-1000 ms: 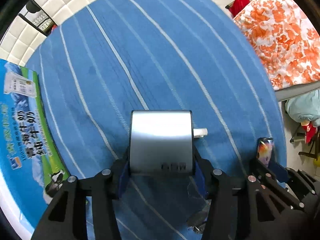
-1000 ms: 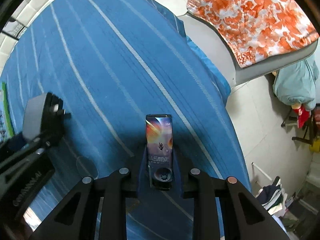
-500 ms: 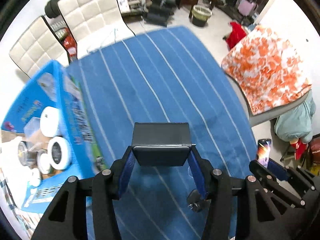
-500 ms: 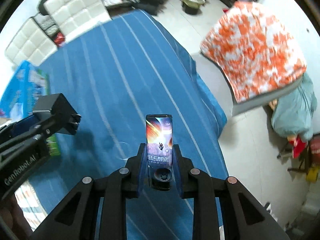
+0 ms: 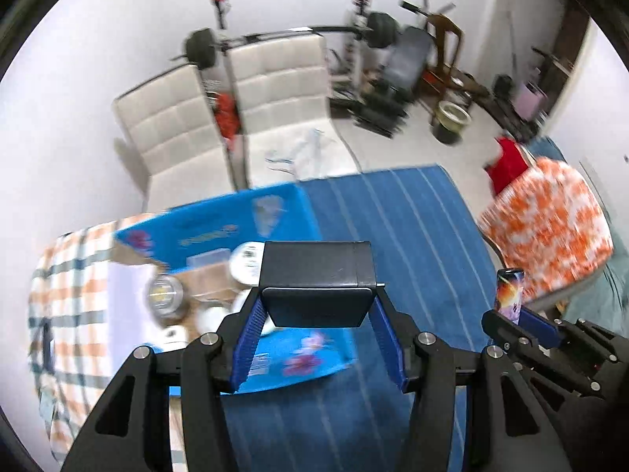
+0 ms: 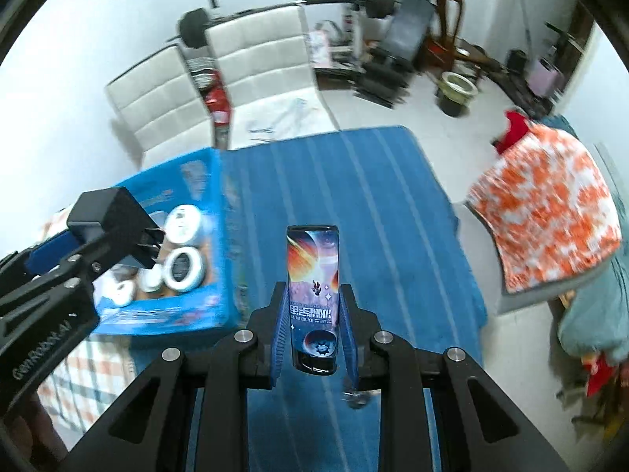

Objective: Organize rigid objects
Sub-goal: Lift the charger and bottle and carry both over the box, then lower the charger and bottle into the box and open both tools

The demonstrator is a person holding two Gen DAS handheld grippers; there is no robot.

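Matt dark plastic on charger block (image 5: 316,265). Glossy printed card on small box (image 6: 313,271). Ribbed blue rubber on claw pads (image 5: 248,344). Woven striped cloth (image 6: 354,196) over surface. Glossy printed cardboard carton (image 6: 188,316).

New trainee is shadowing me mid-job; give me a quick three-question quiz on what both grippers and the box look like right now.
1. True or false: the left gripper is empty.
2. What does the right gripper hold: A) tape roll, B) slim printed case, C) nothing?
3. Where is the open blue box relative to the blue striped cloth?

Key:
1. False; it clamps a dark charger.
2. B.
3. At its left edge, with white round items inside.
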